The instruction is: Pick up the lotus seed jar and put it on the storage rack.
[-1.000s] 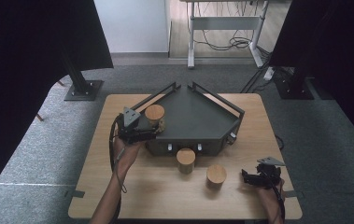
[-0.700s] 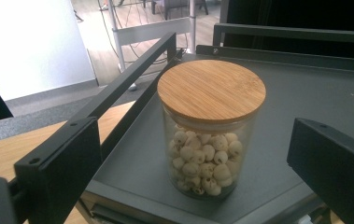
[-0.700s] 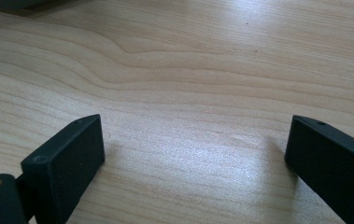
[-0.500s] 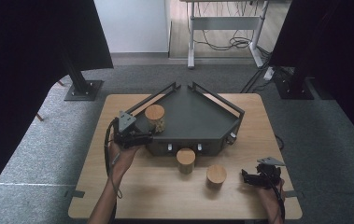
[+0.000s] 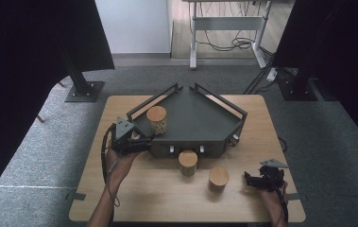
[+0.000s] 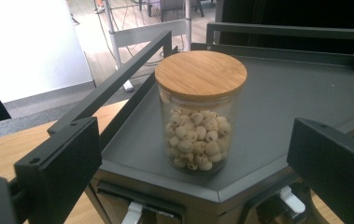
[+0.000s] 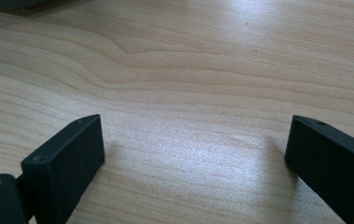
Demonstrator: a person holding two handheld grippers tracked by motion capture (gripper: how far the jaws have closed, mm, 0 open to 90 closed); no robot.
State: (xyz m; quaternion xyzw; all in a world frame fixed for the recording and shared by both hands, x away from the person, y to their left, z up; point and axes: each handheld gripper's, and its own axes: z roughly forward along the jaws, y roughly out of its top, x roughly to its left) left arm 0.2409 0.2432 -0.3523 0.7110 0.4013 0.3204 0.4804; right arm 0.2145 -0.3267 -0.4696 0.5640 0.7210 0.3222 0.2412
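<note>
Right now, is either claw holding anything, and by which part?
Nothing is held. The left claw is open, apart from the jar on the tray. The right claw is open over the bare table.

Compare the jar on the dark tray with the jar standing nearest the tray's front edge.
The glass jar with a round bamboo lid stands on the dark metal tray; the second bamboo-lidded jar stands on the wooden table. The open left gripper faces the first; no gripper is near the second. Both stand upright, lids on.

Two lidded jars [image 5: 188, 162] [image 5: 218, 178] were stood on the table [image 5: 167, 198] at 6 o'clock of the tray; a desk frame [image 5: 224, 28] was seen at 12 o'clock.
</note>
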